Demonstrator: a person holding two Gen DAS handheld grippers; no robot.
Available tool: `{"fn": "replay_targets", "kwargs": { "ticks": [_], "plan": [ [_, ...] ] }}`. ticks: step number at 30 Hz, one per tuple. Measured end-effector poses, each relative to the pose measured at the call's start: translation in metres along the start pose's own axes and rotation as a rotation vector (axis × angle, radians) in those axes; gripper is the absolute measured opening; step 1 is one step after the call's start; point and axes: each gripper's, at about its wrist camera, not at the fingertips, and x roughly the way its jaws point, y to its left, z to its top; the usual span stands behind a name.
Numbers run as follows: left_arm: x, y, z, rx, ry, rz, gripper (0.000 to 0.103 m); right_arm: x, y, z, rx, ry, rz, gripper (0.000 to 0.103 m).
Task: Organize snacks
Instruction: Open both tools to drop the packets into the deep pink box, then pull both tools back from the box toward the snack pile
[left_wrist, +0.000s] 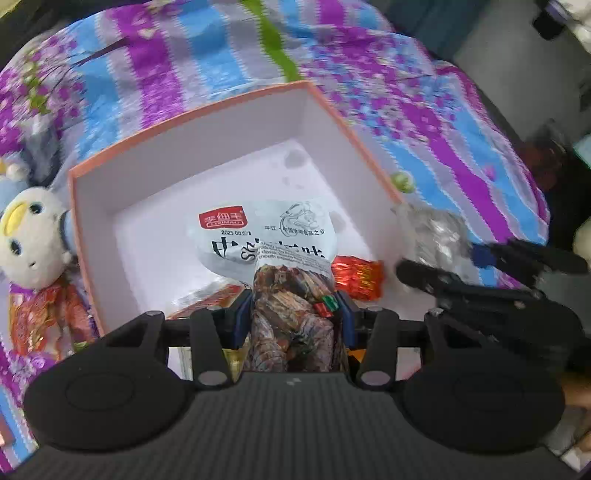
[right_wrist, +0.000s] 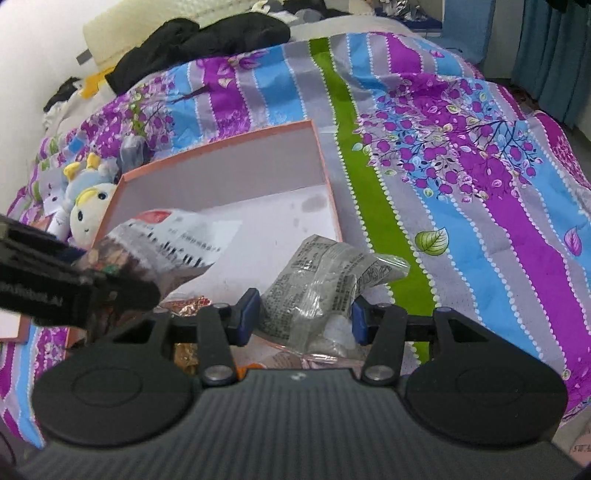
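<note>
An open orange-rimmed box (left_wrist: 92, 221) with a white inside lies on the bed; it also shows in the right wrist view (right_wrist: 221, 144). My left gripper (left_wrist: 291, 314) is shut on a white and brown snack packet (left_wrist: 266, 240) and holds it over the box; that packet shows in the right wrist view (right_wrist: 173, 236) too. My right gripper (right_wrist: 303, 317) is shut on a clear silvery snack packet (right_wrist: 325, 273) at the box's near right corner, seen in the left wrist view (left_wrist: 432, 232). A red-orange foil snack (left_wrist: 358, 277) lies in the box.
A plush doll (left_wrist: 33, 236) lies left of the box, seen also in the right wrist view (right_wrist: 88, 206). A striped purple, blue and green bedspread (right_wrist: 461, 184) covers the bed. Black clothes (right_wrist: 199, 40) are piled at the far end.
</note>
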Motion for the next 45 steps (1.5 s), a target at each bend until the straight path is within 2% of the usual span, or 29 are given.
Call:
{"fn": "replay_targets", "kwargs": {
  "ticks": [3,6,7,8,9,10,17,25,29,34,37,42,45],
  "plan": [
    [0.003,0.016,0.000,-0.053,-0.001,0.003,0.054,0.003,0.004,0.003,0.003,0.027,0.006,0.054],
    [0.006,0.027,-0.005,-0.073,0.015,-0.010,0.063,0.006,0.007,0.002,0.006,0.045,0.008,0.056],
    [0.004,0.029,-0.007,-0.074,0.010,-0.001,0.069,0.007,0.008,0.002,0.008,0.048,0.005,0.055],
    [0.001,0.031,-0.008,-0.074,0.000,0.003,0.073,0.007,0.008,0.001,0.014,0.051,0.005,0.059],
    [-0.003,0.033,-0.010,-0.069,-0.014,0.007,0.074,0.007,0.007,0.001,0.020,0.052,0.005,0.065],
    [-0.007,0.033,-0.012,-0.060,-0.024,0.014,0.075,0.007,0.007,0.001,0.027,0.051,0.005,0.066],
    [-0.037,0.041,-0.037,-0.051,-0.105,-0.013,0.075,-0.033,0.018,-0.009,0.029,-0.049,0.004,0.066],
    [-0.084,0.052,-0.088,-0.065,-0.259,-0.041,0.075,-0.092,0.056,-0.038,-0.007,-0.201,0.028,0.066],
    [-0.111,0.051,-0.115,-0.002,-0.364,-0.022,0.075,-0.115,0.074,-0.062,0.001,-0.285,0.034,0.066],
    [-0.144,0.050,-0.150,0.087,-0.499,0.013,0.075,-0.132,0.098,-0.094,-0.014,-0.349,0.025,0.066],
    [-0.154,0.052,-0.174,0.115,-0.552,0.022,0.075,-0.138,0.113,-0.115,-0.034,-0.386,0.009,0.066],
    [-0.162,0.071,-0.221,0.072,-0.618,-0.005,0.075,-0.145,0.132,-0.152,-0.022,-0.432,0.014,0.066],
    [-0.162,0.079,-0.249,0.077,-0.655,0.023,0.075,-0.144,0.144,-0.173,-0.030,-0.449,0.008,0.066]
  ]
}}
